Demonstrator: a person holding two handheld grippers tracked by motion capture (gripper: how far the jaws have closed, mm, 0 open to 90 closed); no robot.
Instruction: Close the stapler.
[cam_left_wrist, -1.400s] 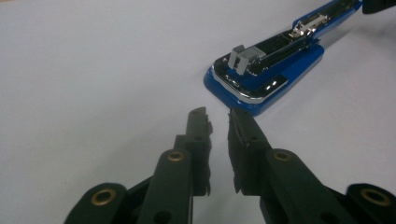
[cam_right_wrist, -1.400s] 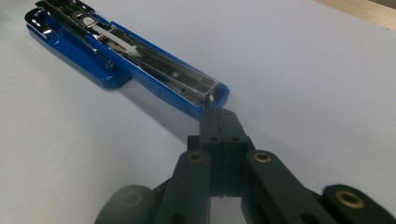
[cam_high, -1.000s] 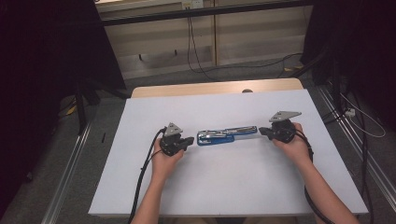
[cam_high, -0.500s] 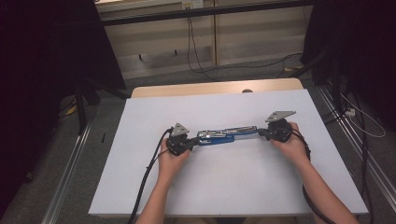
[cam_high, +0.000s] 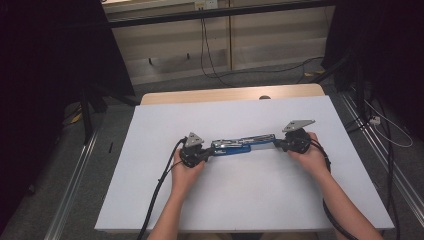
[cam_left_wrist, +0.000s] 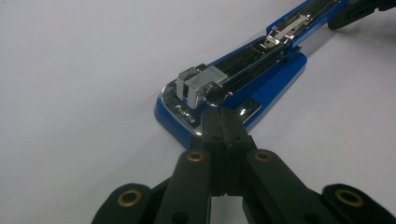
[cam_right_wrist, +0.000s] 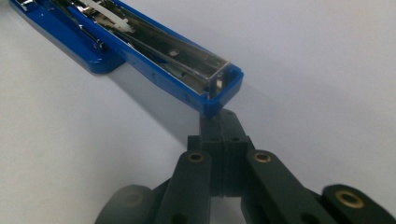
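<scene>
Blue stapler (cam_high: 235, 146) lay swung open flat; our 2 grippers, left gripper (cam_left_wrist: 223, 133) and right gripper (cam_right_wrist: 219, 122), jaws closed empty, touched its ends; reclosing remained.

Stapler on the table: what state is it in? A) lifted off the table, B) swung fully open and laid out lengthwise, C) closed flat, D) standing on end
B: the blue stapler lies stretched out on the white table between the left gripper and the right gripper, and both gripper views look down into its exposed metal staple channel.
</scene>
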